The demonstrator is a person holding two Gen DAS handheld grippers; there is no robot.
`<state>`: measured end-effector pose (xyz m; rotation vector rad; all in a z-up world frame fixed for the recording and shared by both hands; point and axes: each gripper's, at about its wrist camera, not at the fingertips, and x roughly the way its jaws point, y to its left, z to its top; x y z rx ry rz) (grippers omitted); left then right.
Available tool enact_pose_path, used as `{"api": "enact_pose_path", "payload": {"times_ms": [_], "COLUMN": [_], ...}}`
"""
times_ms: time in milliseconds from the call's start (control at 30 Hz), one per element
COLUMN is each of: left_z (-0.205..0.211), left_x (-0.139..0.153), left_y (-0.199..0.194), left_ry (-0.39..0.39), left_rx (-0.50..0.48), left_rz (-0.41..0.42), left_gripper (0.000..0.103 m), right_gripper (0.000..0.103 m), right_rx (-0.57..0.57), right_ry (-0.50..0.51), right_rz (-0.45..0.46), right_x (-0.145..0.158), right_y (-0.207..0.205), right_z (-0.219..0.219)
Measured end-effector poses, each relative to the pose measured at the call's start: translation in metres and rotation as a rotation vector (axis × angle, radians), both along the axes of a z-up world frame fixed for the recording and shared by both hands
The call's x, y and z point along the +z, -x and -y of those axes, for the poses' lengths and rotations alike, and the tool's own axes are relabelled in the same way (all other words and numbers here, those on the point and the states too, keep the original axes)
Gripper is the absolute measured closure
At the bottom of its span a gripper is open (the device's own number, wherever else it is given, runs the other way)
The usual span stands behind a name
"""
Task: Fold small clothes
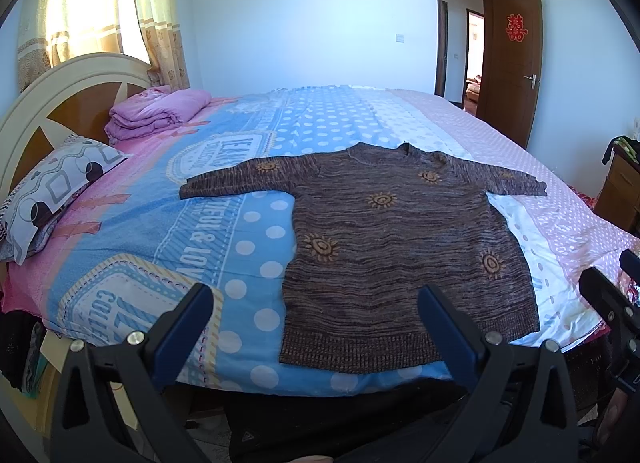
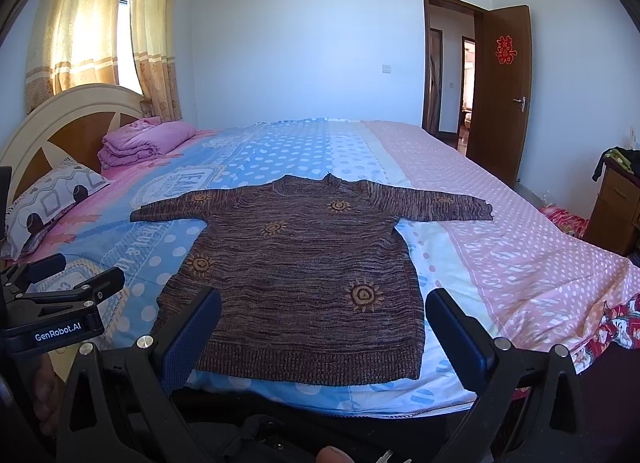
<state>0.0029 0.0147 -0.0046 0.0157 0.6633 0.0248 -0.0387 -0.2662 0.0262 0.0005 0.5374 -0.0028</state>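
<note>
A brown knitted sweater (image 1: 396,247) with orange sun motifs lies flat on the bed, face up, both sleeves spread out sideways, hem toward me. It also shows in the right wrist view (image 2: 296,275). My left gripper (image 1: 316,303) is open and empty, held just before the bed's near edge, in front of the sweater's left hem corner. My right gripper (image 2: 324,307) is open and empty, held before the hem's middle. Each gripper shows at the edge of the other's view: the right one (image 1: 612,303) and the left one (image 2: 60,299).
The bed (image 1: 224,231) has a blue, pink and white polka-dot cover. A folded pink blanket (image 1: 156,113) and a patterned pillow (image 1: 52,199) lie by the headboard at the left. A wooden cabinet (image 2: 616,211) stands at the right, an open door (image 2: 500,103) behind.
</note>
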Motion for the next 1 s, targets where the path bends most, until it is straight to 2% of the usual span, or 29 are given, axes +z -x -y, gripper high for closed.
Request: {"api": "enact_pose_path", "payload": {"times_ms": [633, 767, 1000], "left_z": [0.000, 0.005, 0.009], "left_x": [-0.002, -0.002, -0.013], "left_y": [-0.002, -0.009, -0.028], "left_ry": [-0.011, -0.034, -0.073], "left_rx": [-0.014, -0.026, -0.045], "left_rz": [-0.005, 0.006, -0.030], "left_gripper": [0.000, 0.000, 0.000], "right_gripper": [0.001, 0.001, 0.001], "right_rx": [0.008, 0.017, -0.001], "right_ry": [-0.013, -0.002, 0.013], "right_rz": [-0.041, -0.037, -0.055], "right_x": [-0.005, -0.007, -0.016], "right_y": [-0.009, -0.013, -0.030], "right_z": [0.005, 0.005, 0.016]}}
